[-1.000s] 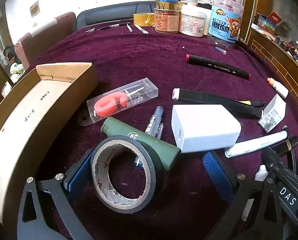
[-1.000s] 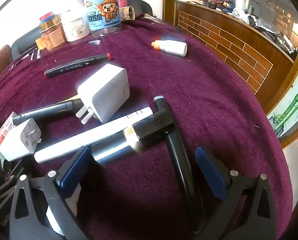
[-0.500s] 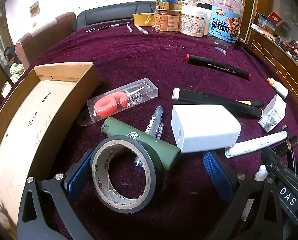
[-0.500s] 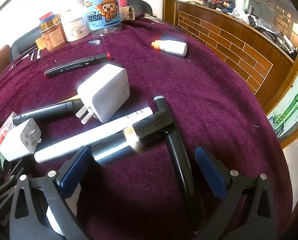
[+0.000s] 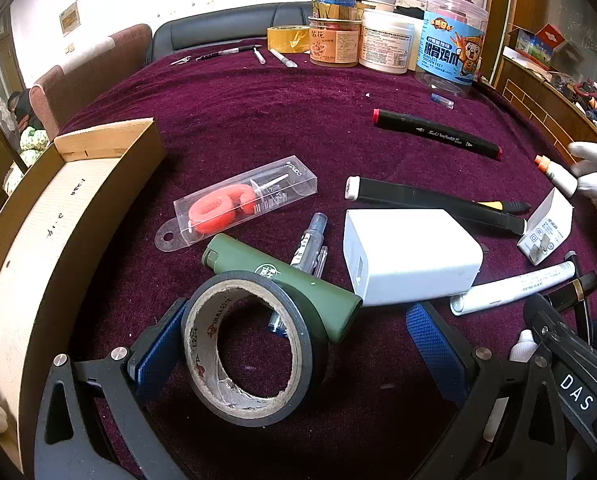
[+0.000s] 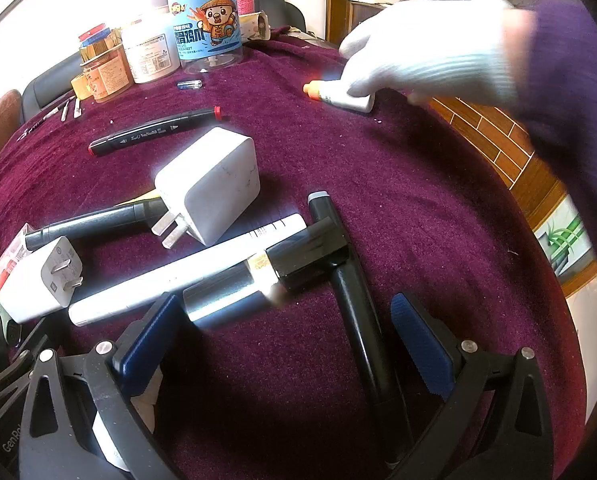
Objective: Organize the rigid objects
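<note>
Left wrist view: my left gripper (image 5: pixel 294 344) hovers low over the maroon tabletop (image 5: pixel 258 120), fingers spread wide around a black tape roll (image 5: pixel 252 348) that leans on a green tube (image 5: pixel 282 280). A white charger (image 5: pixel 410 256) lies just right of the tube, a boxed red item (image 5: pixel 238 204) beyond it, and a cardboard box (image 5: pixel 58 216) stands at far left. A gloved hand (image 5: pixel 596 176) touches a small white bottle (image 5: pixel 554 172) at the right edge.

Right wrist view: my right gripper (image 6: pixel 286 340) holds its fingers spread, gripping nothing, with a silver-and-black cylinder (image 6: pixel 266 272) and a black pen (image 6: pixel 358 304) lying between them. A white marker (image 6: pixel 186 268) rests beside a second charger (image 6: pixel 214 184). The gloved hand (image 6: pixel 430 48) covers the bottle (image 6: pixel 338 94).
</note>
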`<action>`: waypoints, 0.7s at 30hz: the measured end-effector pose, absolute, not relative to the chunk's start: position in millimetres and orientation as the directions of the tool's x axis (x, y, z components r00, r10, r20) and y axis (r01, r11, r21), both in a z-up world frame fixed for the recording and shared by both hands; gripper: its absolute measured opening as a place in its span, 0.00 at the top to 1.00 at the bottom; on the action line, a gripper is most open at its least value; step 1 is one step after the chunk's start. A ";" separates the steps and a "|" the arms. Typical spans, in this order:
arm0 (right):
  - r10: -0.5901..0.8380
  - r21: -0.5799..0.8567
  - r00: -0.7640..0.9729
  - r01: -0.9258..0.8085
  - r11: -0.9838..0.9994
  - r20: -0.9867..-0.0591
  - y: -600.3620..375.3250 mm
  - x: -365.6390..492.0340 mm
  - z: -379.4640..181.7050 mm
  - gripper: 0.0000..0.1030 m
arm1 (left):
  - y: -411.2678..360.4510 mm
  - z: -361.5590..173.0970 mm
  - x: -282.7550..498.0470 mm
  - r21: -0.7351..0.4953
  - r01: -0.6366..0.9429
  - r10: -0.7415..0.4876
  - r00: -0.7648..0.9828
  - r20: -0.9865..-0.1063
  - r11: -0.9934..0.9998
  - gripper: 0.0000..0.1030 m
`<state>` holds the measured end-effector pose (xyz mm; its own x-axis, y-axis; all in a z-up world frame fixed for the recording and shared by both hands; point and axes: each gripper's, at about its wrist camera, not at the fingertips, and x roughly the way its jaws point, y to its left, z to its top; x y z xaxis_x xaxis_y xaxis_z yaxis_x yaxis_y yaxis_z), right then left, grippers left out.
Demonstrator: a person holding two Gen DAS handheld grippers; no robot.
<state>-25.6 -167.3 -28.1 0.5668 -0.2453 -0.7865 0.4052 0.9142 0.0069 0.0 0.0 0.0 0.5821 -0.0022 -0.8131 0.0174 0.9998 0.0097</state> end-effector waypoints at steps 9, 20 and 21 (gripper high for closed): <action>-0.245 0.007 0.567 0.405 0.914 -0.787 -167.4 -25.5 -28.1 0.00 | 0.0 0.0 0.0 0.010 0.017 -0.002 0.582 -0.813 1.000 0.01; -0.245 0.007 0.567 0.406 0.914 -0.787 -165.3 -24.1 -28.1 0.00 | 0.1 0.0 0.0 0.010 0.017 -0.002 0.582 -0.813 1.000 0.01; -0.245 0.007 0.567 0.406 0.914 -0.787 -165.5 -24.1 -28.1 0.00 | 0.1 0.0 0.0 0.010 0.017 -0.002 0.582 -0.813 1.000 0.01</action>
